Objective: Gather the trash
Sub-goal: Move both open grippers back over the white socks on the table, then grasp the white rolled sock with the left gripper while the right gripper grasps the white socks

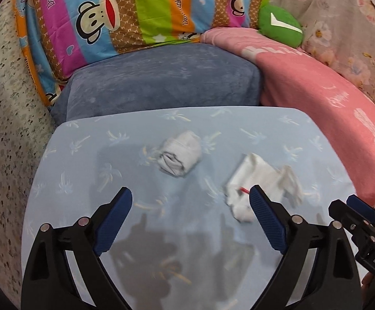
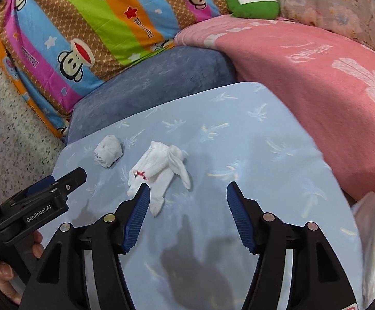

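Left hand-held gripper (image 1: 190, 193) spread wide, empty, hovering over light blue palm-print surface (image 1: 252, 124). Right hand-held gripper (image 2: 187, 188) also wide apart, holding nothing. Two trash items on surface: small crumpled tissue ball (image 1: 179, 153) toward the far side, and a larger loose white tissue with red mark (image 2: 159, 173) just beside right gripper's left fingertip, near left gripper's right fingertip. The two tissues lie apart. Behind: blue cushion (image 1: 161, 82), striped monkey pillow (image 1: 125, 10), pink blanket (image 2: 303, 77), green plush (image 1: 280, 25)
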Demonstrator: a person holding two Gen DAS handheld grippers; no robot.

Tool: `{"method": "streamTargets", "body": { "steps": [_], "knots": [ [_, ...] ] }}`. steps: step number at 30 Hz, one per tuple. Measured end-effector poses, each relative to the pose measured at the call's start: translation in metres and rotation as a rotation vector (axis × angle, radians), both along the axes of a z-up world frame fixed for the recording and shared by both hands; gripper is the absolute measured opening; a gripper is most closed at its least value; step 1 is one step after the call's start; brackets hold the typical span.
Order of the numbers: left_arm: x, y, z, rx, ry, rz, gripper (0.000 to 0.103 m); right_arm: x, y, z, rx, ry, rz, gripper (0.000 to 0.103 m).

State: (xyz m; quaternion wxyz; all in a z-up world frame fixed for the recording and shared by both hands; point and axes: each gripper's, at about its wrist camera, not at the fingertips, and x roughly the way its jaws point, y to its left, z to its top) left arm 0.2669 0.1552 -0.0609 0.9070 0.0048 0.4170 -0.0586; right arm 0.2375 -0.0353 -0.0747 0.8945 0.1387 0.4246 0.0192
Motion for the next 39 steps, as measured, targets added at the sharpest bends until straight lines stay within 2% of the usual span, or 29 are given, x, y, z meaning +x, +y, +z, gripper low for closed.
{"method": "streamTargets", "body": {
  "steps": [8,13,15,18,20,22,25,30,33,39],
  "knots": [
    [0.053,0.019,-0.022,-0.026,0.021,0.024,0.088,0.060,0.025,-0.035,0.015,0.042,0.001,0.064],
    [0.069,0.018,-0.038,-0.053,0.043,0.011,0.087,0.082,0.033,-0.050,0.024,0.068,0.007,0.064],
    [0.071,0.016,-0.042,-0.060,0.047,-0.001,0.083,0.088,0.038,-0.057,0.023,0.078,0.021,0.064],
    [0.073,0.015,-0.049,-0.080,0.071,-0.022,0.069,0.094,0.042,-0.065,0.020,0.089,0.034,0.064],
    [0.075,0.015,-0.053,-0.094,0.087,-0.031,0.056,0.093,0.047,-0.066,-0.011,0.077,0.040,0.063],
    [0.075,0.014,-0.057,-0.102,0.097,-0.035,0.050,0.092,0.050,-0.067,-0.025,0.075,0.047,0.056],
    [0.068,0.012,-0.056,-0.086,0.083,-0.035,0.041,0.089,0.055,-0.068,-0.047,0.074,0.064,0.041],
    [0.059,0.007,-0.050,-0.101,0.091,-0.046,0.037,0.081,0.057,-0.068,-0.047,0.079,0.091,0.020],
    [0.048,0.001,-0.045,-0.106,0.087,-0.057,0.036,0.072,0.056,-0.064,-0.047,0.074,0.092,0.017],
    [0.022,-0.014,-0.031,-0.121,0.084,-0.078,0.036,0.044,0.050,-0.050,-0.020,0.052,0.069,0.016]
  ]
}}
